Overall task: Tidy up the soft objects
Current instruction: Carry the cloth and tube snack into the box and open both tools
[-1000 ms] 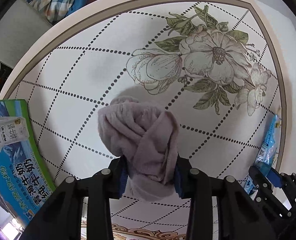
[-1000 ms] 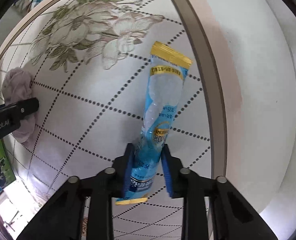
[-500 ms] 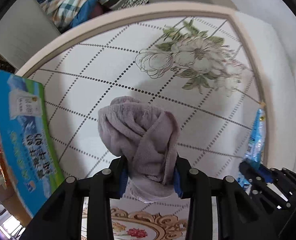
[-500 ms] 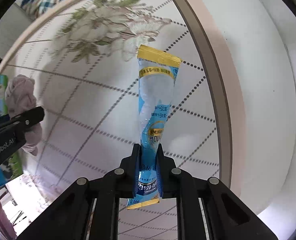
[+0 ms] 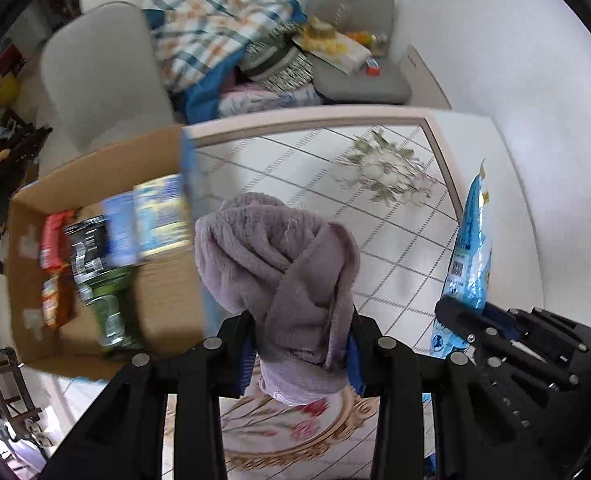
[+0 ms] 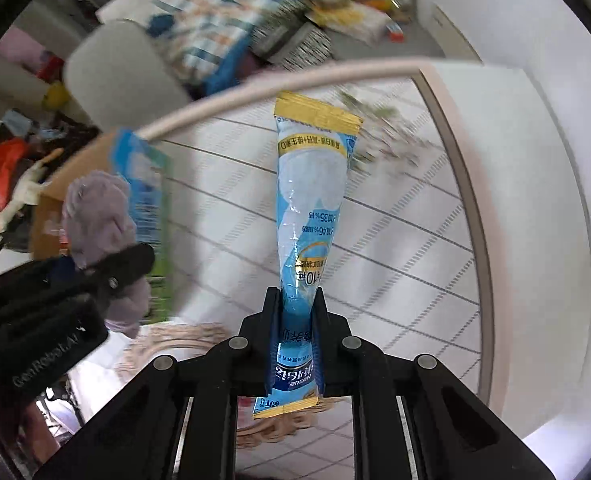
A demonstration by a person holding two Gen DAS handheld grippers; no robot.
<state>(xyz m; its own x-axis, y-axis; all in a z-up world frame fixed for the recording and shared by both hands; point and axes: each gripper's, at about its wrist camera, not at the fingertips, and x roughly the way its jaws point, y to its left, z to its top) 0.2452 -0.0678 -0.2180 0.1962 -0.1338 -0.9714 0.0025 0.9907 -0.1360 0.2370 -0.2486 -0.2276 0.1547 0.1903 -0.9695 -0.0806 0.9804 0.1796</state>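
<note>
Both loads have just lifted off the table (image 5: 379,216) toward the open cardboard box (image 5: 95,184): left gripper (image 5: 299,344) clamped on the towel (image 5: 275,264), right gripper (image 6: 294,336) on the sachet (image 6: 313,196).

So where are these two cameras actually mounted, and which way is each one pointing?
Left wrist: sits on the left gripper, looking along its fingers at the purple towel it clamps, with an open cardboard box beyond; the right gripper shows at right.
Right wrist: sits on the right gripper, looking along the blue packet it pinches; the left gripper shows at left.
Shared: towel, packet, box, the flowered table.
</note>
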